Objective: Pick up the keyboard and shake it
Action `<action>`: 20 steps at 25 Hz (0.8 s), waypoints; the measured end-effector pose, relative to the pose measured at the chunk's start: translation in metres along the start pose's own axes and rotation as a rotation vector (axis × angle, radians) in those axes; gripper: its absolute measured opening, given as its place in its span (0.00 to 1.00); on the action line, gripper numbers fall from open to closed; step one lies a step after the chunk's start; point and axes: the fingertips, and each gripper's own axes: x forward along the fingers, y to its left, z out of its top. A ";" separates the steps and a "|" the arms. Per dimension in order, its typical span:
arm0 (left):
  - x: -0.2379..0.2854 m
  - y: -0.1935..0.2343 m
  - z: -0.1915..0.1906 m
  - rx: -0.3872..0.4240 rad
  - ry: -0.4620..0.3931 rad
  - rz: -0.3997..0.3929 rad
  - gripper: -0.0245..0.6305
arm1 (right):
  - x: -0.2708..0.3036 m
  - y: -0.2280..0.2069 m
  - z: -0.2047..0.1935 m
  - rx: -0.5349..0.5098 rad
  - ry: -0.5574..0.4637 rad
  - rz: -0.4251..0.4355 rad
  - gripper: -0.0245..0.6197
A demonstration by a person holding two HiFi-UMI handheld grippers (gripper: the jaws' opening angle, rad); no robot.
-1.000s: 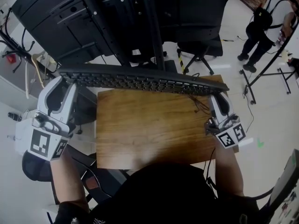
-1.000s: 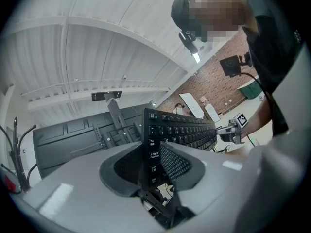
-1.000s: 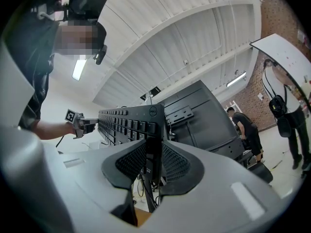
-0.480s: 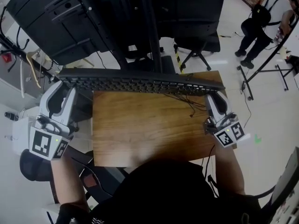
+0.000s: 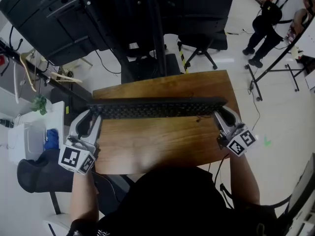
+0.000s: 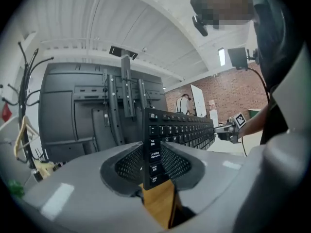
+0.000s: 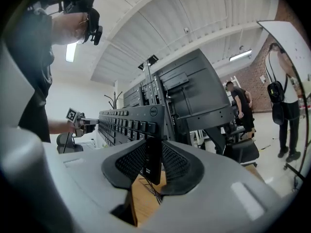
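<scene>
- My left gripper (image 5: 91, 114): pale grey plastic shell, two rounded jaws, a looped opening behind them.
- My right gripper (image 5: 220, 113): same pale grey shell; it looks slimmer from the head view.
- Each gripper ends in a white cube printed with black square markers: left cube (image 5: 76, 160), right cube (image 5: 242, 142).
- Left pads (image 6: 127, 163): black, dimpled mesh texture, set in dark curved cups in the grey body.
- Right pads (image 7: 176, 162): same black mesh, same cups.
- I wear a black top (image 5: 167, 200) with short sleeves; my forearms are uncovered.
- Black head camera (image 7: 92, 25) strapped on me.
</scene>
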 end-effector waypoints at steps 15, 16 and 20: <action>0.012 -0.027 -0.180 -0.315 0.230 -0.048 0.19 | -0.009 -0.022 -0.133 0.122 0.332 -0.024 0.19; 0.013 -0.029 -0.192 -0.340 0.252 -0.052 0.19 | -0.010 -0.023 -0.141 0.130 0.354 -0.024 0.19; 0.020 -0.035 -0.231 -0.416 0.327 -0.072 0.19 | -0.014 -0.027 -0.166 0.167 0.425 -0.034 0.19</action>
